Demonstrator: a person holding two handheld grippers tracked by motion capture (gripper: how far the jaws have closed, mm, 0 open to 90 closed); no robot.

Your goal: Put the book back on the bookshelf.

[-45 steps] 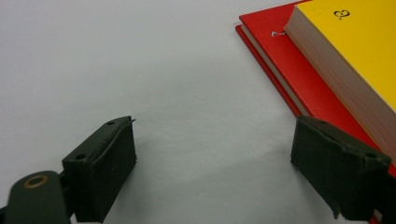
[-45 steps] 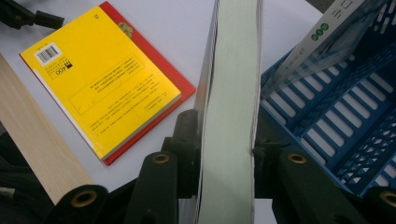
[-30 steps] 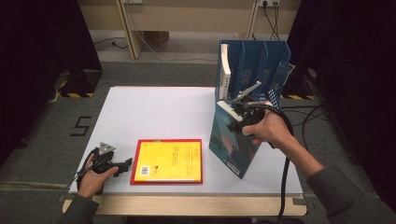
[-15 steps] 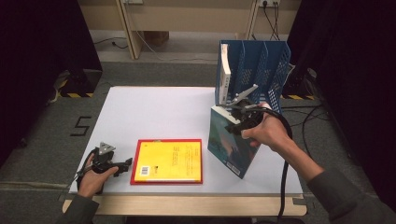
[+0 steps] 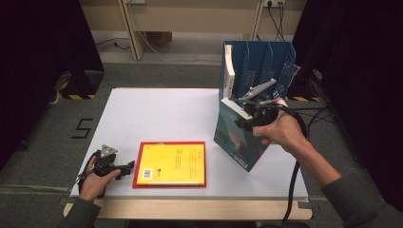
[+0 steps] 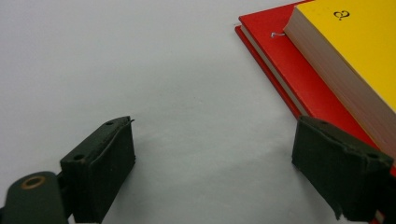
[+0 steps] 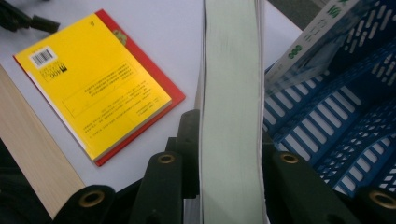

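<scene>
Two stacked books [image 5: 172, 164] beside left gripper [image 5: 124, 168]

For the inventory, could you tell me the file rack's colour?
Blue; the file rack shows best in the high view.

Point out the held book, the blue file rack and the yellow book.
held book [image 5: 236, 135], high view, front cover.
blue file rack [image 5: 280, 61], high view, right divider wall.
yellow book [image 5: 176, 162], high view, middle of cover.
</scene>
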